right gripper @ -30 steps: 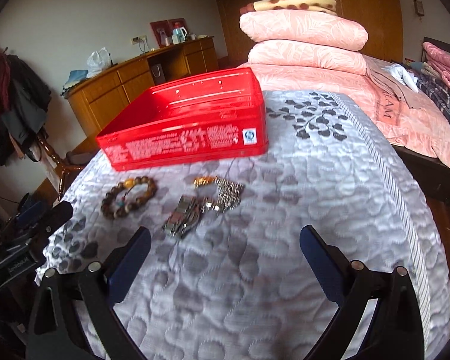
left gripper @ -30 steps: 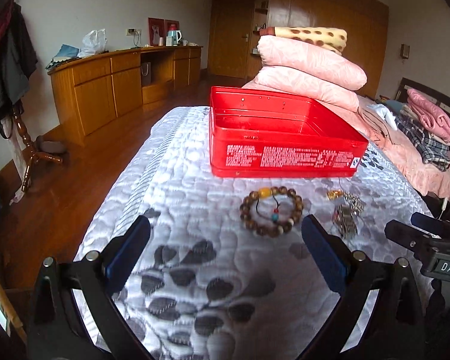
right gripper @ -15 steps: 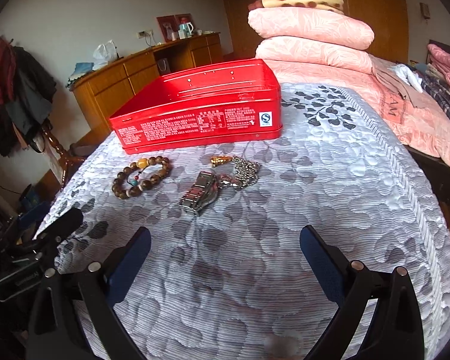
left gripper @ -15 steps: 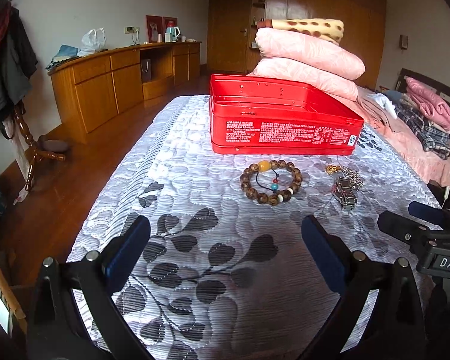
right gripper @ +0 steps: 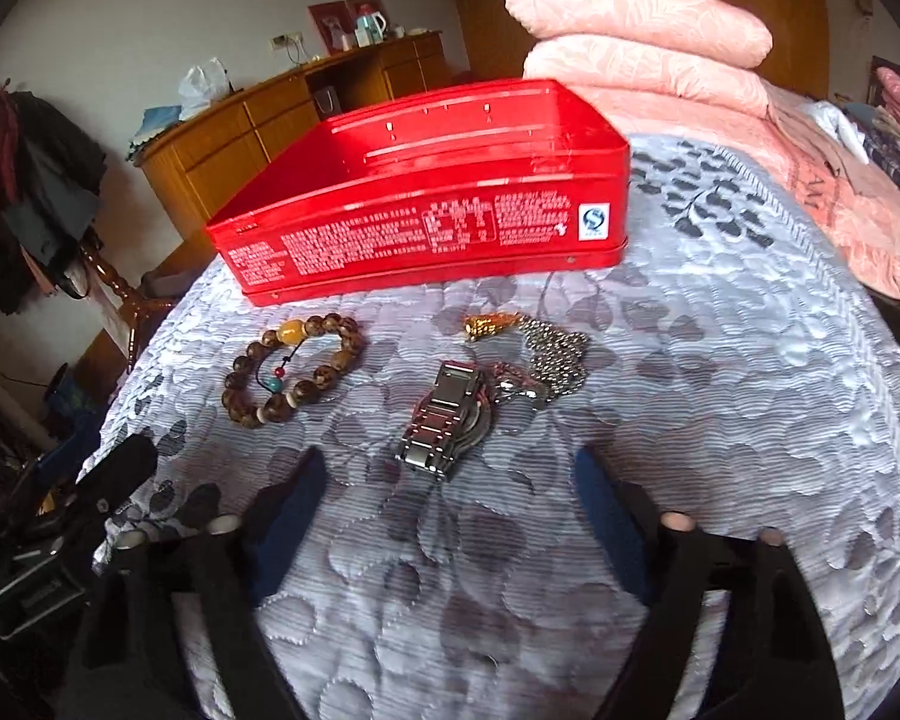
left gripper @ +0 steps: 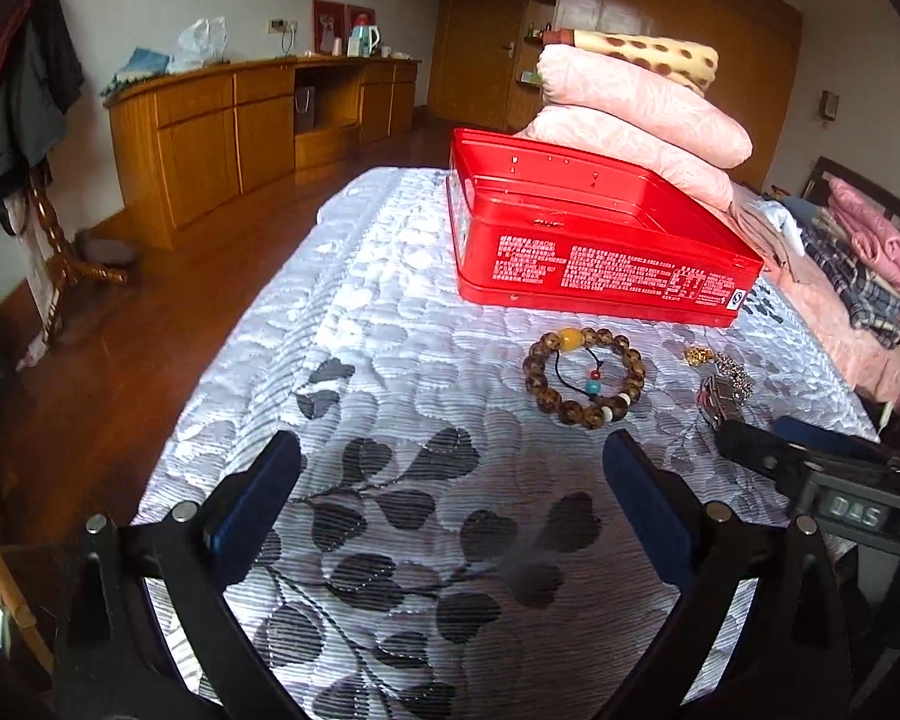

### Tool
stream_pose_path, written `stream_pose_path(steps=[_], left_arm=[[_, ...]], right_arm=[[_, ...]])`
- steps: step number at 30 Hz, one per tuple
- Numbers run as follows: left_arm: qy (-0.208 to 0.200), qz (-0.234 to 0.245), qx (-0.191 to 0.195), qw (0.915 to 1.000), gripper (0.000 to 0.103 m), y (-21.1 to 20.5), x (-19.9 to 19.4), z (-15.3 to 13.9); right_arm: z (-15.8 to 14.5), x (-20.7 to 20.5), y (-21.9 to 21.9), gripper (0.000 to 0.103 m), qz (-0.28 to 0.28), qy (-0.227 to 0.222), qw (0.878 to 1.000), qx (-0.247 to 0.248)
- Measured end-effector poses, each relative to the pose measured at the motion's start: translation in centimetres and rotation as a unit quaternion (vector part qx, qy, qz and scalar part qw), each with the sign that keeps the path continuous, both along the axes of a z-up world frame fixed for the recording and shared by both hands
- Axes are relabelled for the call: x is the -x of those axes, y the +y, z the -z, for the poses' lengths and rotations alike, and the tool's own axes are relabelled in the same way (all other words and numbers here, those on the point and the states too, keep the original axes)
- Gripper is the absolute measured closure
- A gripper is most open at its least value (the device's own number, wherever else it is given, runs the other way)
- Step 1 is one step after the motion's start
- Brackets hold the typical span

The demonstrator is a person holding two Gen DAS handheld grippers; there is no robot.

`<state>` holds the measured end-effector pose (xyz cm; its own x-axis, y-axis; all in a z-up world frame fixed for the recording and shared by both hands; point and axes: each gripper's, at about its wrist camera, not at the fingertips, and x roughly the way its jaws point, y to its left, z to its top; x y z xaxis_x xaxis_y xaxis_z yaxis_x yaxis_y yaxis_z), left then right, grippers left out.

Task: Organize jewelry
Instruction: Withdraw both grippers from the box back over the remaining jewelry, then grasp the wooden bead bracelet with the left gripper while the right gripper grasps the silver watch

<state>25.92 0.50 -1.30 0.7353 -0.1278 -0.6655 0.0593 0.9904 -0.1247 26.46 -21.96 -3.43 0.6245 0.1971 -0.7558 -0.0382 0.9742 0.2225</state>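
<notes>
My right claw (right gripper: pixel 450 480) has just been narrowing, its jaws apart with nothing between them, just short of the steel watch (right gripper: pixel 447 420) on the bed (right gripper: pixel 720 390). My left claw (left gripper: pixel 450 468) gapes empty near the bead bracelet (left gripper: pixel 585 375). Beside the watch lies a chain (right gripper: pixel 546 354), before the red tin (right gripper: pixel 426 228).

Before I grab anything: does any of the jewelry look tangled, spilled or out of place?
Mostly tidy. The beaded bracelet lies apart, but the silver watch lies against the heaped silver chain with its gold pendant, possibly tangled. The red tin sits open, nothing spilled.
</notes>
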Motion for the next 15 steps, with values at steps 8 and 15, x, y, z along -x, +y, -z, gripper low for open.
stream_pose_path(steps=[8,15], left_arm=[[0.018,0.015,0.019,0.9995,0.005,0.1,-0.5,0.6],[0.034,0.021,0.028,0.9988,0.005,0.2,-1.1,1.0]], right_arm=[[0.0,-1.6,0.9,0.048,0.005,0.002,1.000,0.017],[0.1,-2.6,1.7,0.065,0.005,-0.003,0.999,0.038]])
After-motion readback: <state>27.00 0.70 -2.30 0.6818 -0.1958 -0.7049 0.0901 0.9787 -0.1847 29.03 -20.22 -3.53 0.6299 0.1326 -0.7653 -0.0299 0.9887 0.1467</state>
